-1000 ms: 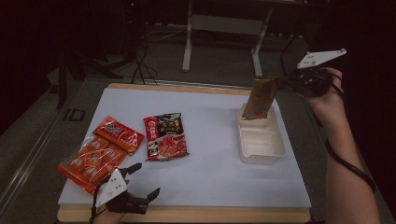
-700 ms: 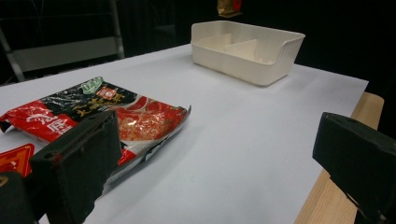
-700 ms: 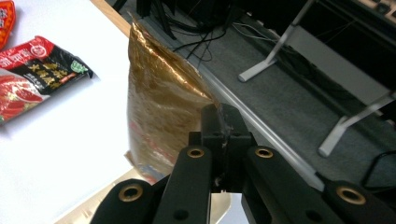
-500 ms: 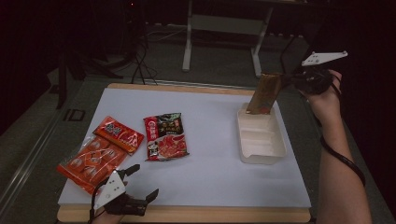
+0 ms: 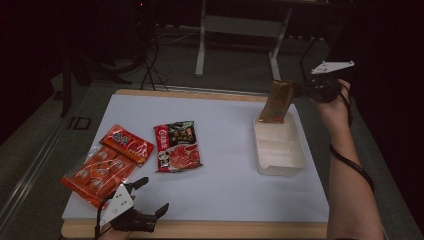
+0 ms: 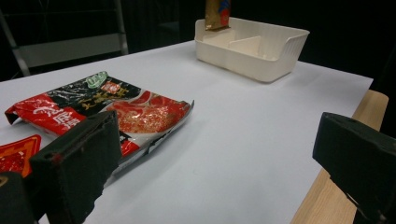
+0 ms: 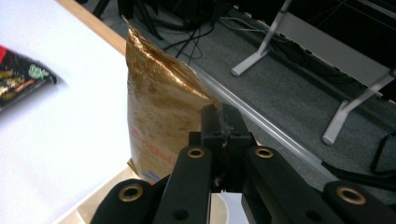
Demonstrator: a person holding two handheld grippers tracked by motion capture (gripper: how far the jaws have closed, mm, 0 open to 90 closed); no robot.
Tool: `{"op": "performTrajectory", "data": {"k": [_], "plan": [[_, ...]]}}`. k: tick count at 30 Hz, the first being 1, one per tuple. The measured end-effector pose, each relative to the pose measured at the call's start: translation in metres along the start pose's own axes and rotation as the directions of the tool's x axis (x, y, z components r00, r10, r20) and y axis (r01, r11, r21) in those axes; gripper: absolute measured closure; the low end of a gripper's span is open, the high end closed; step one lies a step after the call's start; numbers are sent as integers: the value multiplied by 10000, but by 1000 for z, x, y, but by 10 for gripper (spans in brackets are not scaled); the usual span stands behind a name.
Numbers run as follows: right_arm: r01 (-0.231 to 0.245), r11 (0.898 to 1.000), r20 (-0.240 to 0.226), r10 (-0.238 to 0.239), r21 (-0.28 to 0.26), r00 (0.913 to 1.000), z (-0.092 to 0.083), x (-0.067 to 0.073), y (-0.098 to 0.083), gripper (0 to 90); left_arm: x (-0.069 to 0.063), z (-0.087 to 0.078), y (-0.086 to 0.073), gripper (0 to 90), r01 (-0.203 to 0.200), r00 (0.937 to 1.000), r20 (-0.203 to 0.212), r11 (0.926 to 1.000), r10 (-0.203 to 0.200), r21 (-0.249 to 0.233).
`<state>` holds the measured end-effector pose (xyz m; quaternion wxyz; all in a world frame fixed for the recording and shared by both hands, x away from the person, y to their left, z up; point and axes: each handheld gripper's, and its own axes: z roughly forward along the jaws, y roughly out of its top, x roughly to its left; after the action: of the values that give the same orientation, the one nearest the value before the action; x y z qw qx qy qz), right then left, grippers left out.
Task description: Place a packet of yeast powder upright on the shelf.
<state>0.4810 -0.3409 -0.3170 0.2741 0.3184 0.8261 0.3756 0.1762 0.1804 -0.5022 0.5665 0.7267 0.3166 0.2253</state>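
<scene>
Right gripper (image 5: 304, 90), in my hand at the table's far right corner: jaws pressed together on the edge of a gold packet (image 5: 277, 101), which hangs upright with its lower end inside the far compartment of the white tray (image 5: 280, 162). Compared with a second ago, the packet has come lower into the tray. Left gripper (image 5: 150, 197): jaws spread wide, holding nothing, at the near edge beside the red snack bags (image 5: 107, 160).

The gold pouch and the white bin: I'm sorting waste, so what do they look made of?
The gold pouch looks like metallised foil film: shiny, creased, with a jagged sealed top edge. The white bin looks like moulded plastic, matte cream, with smooth rounded walls and a divider; it could be another rigid material.
</scene>
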Motion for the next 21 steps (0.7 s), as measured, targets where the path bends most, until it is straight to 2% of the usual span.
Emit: {"op": "performTrajectory", "data": {"k": [5, 8, 11, 16, 21], "plan": [[-216, 9991, 15, 216, -352, 9998, 4, -2, 0, 900, 0, 0, -1, 18, 22, 10000, 0, 10000, -22, 13], [-171, 9997, 150, 173, -159, 9997, 8, -2, -1, 900, 0, 0, -1, 18, 5, 10000, 23, 10000, -5, 33], [-248, 9997, 17, 248, -15, 9997, 14, -2, -5, 900, 0, 0, -1, 18, 11, 10000, 37, 10000, -11, 27], [-114, 9989, -88, 118, 451, 9999, 25, 3, -14, 900, 0, 0, -1, 18, 5, 10000, 46, 10000, -5, 55], [-146, 9978, -358, 169, 642, 9992, 33, 8, -22, 900, 0, 1, -1, 19, 23, 10000, 69, 10000, -23, 43]]}}
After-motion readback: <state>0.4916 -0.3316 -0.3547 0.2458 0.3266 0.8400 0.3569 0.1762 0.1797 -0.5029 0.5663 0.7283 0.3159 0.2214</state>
